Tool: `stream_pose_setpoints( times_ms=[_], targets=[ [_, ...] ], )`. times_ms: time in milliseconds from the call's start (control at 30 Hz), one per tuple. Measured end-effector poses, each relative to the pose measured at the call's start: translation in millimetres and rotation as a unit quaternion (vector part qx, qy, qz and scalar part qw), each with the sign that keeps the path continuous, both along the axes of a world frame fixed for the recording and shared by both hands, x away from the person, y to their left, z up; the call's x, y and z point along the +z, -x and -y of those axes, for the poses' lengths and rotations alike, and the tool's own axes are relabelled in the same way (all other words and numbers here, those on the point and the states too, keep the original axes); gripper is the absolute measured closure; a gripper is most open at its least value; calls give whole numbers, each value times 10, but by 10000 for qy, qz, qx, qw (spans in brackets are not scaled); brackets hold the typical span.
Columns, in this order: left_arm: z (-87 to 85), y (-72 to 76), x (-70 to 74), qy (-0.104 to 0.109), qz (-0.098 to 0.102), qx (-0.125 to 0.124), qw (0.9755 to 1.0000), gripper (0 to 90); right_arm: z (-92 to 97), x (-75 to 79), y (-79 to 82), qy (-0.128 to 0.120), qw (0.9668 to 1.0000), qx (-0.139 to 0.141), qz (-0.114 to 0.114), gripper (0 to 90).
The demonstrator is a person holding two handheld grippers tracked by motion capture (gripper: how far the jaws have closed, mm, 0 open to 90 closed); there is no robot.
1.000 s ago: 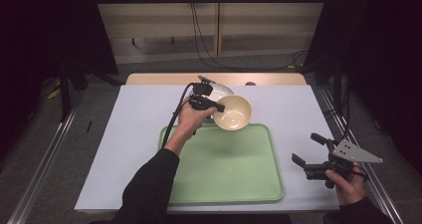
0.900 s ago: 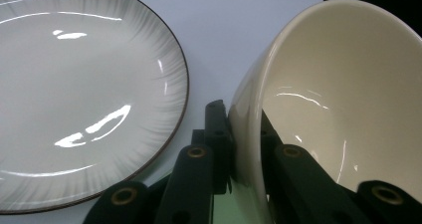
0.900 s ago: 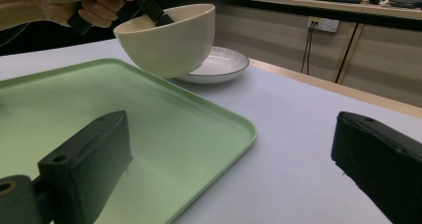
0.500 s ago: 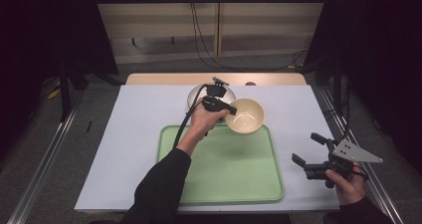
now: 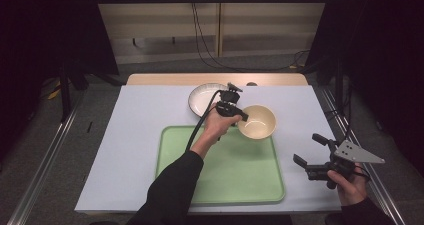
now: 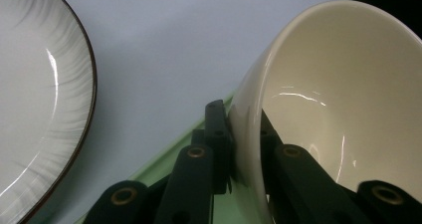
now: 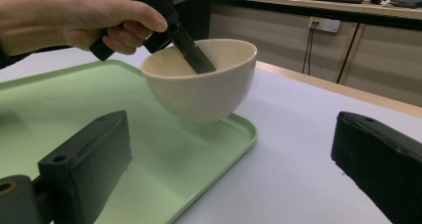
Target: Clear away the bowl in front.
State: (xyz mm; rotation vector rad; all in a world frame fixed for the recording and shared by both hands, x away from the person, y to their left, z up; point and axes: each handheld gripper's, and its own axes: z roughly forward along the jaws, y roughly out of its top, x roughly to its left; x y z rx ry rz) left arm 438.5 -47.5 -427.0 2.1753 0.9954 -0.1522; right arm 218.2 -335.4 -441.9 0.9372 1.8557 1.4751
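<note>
Now the left gripper (image 5: 239,116) clamps the cream bowl's (image 5: 257,122) rim, holding it above the green tray's (image 5: 225,180) far right corner, while the right gripper (image 5: 314,152) gapes empty.

bowl (image 5: 257,122) cream | tray (image 5: 235,177) lt green | plate (image 5: 202,99) white, dk rim
</note>
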Motion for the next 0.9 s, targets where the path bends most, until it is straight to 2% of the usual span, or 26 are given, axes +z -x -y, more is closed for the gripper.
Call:
stream_pose_setpoints(
  times_ms=[100, 167, 200, 300, 333, 433, 500, 633, 767, 800, 900],
  targets=[
    [38, -7, -49, -69, -71, -103, 9999, 836, 2, 0, 2, -7, 10000, -3, -13, 22],
    [50, -12, -66, -112, -58, -72, 9999, 835, 2, 0, 2, -6, 10000, -1, -8, 22],
    [66, -8, -86, -91, -72, 31, 9999, 835, 3, 1, 3, -2, 10000, 8, -24, 22],
    [68, -19, -131, -20, -159, -38, 9999, 835, 1, -3, -2, 30, 10000, 22, -9, 22],
    [63, -29, -137, -108, -162, -132, 9997, 836, 3, -2, -3, 27, 10000, 5, -4, 22],
    [92, -24, -168, -182, -137, -62, 9997, 835, 6, -2, 0, 21, 10000, -12, -10, 22],
    [106, -24, -199, -118, -203, -22, 9997, 836, 5, -2, -1, 21, 10000, -14, -12, 22],
    [120, -20, -240, -314, -188, -175, 9992, 832, 7, -2, -1, 19, 10000, -1, -15, 22],
    [116, -31, -258, -285, -230, -156, 9992, 834, 7, 0, 3, 7, 10000, -2, -24, 22],
    [132, -19, -263, -233, -220, -62, 9995, 834, 7, -1, 1, 13, 10000, -11, -14, 22],
    [136, -21, -261, -292, -174, -113, 9994, 834, 8, 0, 2, 2, 10000, -6, -20, 22]
  ],
)
